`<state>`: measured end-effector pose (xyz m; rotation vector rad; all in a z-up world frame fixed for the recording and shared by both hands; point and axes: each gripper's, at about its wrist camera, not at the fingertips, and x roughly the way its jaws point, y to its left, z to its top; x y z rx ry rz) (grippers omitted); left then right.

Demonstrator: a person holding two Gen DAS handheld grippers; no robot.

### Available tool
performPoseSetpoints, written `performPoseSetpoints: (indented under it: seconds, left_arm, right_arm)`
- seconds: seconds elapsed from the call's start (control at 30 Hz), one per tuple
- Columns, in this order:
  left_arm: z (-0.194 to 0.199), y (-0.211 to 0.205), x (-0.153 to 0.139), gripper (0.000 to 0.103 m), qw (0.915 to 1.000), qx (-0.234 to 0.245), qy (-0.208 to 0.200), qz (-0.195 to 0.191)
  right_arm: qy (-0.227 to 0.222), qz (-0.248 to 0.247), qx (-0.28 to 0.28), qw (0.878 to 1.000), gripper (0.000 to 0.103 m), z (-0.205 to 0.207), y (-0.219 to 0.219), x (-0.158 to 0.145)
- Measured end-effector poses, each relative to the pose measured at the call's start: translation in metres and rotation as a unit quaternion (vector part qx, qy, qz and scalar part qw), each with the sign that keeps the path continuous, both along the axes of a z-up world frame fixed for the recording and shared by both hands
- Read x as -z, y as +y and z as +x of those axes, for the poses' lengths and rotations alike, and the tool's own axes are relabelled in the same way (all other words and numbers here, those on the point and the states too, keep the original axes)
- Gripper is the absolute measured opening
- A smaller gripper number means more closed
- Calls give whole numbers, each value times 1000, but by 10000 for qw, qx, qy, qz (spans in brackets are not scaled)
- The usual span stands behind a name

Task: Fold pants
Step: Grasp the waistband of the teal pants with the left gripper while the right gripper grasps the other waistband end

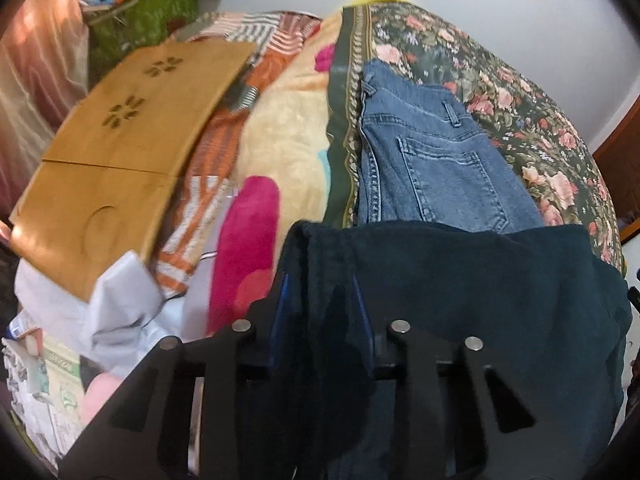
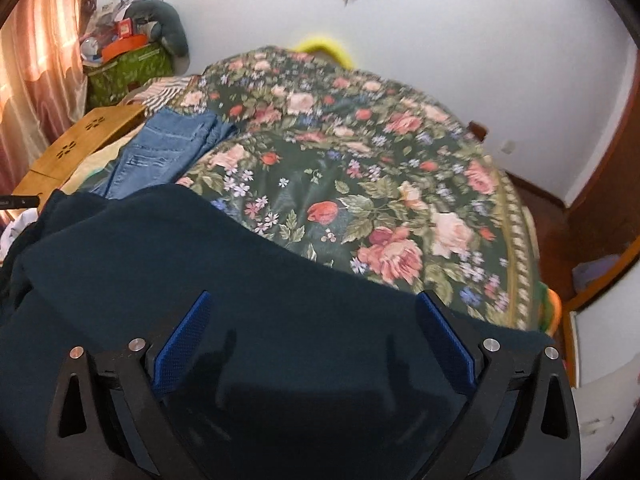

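Note:
Dark teal pants [image 1: 480, 300] hang in front of both cameras over the near edge of the bed. My left gripper [image 1: 320, 304] is shut on a bunched fold of the dark pants, the cloth running between its blue pads. In the right wrist view the dark pants [image 2: 200, 260] spread across the lower frame. My right gripper [image 2: 312, 320] stands wide open, its blue pads [image 2: 184, 340] apart, with the cloth lying between and under them. Folded blue jeans [image 1: 432, 160] lie on the bed beyond; they also show in the right wrist view [image 2: 160, 156].
The bed has a dark floral cover [image 2: 360, 184]. A wooden lap table [image 1: 128, 152] and cream and pink blankets [image 1: 280, 152] lie at the left. A green cluttered box [image 2: 128, 68] stands by the curtain. White wall behind, wooden furniture [image 2: 600, 200] at right.

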<state>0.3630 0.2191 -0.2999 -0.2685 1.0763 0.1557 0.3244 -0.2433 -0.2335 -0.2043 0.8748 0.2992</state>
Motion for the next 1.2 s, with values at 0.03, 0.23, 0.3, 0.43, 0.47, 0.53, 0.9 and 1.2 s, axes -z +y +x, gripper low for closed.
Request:
performPoseSetpoints:
  seconds: [0.03, 0.23, 0.3, 0.43, 0.47, 0.53, 0.9, 1.2]
  left_arm:
    - [7, 0, 5, 27, 10000, 22, 72, -39]
    - [38, 5, 27, 26, 9991, 58, 372, -180]
    - [45, 10, 35, 25, 9985, -27, 443, -311]
    - [44, 9, 33, 17, 9990, -63, 373, -247]
    - [44, 8, 31, 16, 9992, -61, 346, -202]
    - [38, 7, 21, 14, 9997, -113, 195, -6]
    - [30, 21, -64, 14, 9901, -447, -617, 1178]
    - [2, 34, -113, 14, 9911, -574, -954, 730]
  right_arm:
    - [68, -33, -103, 9999, 98, 11, 0, 3]
    - [279, -427, -632, 9967, 97, 44, 9, 32]
    - [427, -468, -803, 9947, 92, 52, 14, 43]
    - [643, -522, -1082, 9907, 77, 60, 24, 55]
    - [631, -485, -1153, 9901, 68, 60, 26, 55]
    - [714, -287, -1230, 9894, 37, 58, 29, 53]
    - [-242, 28, -529, 9983, 9, 56, 39, -14]
    - [-758, 274, -668, 9945, 8, 8, 48, -79]
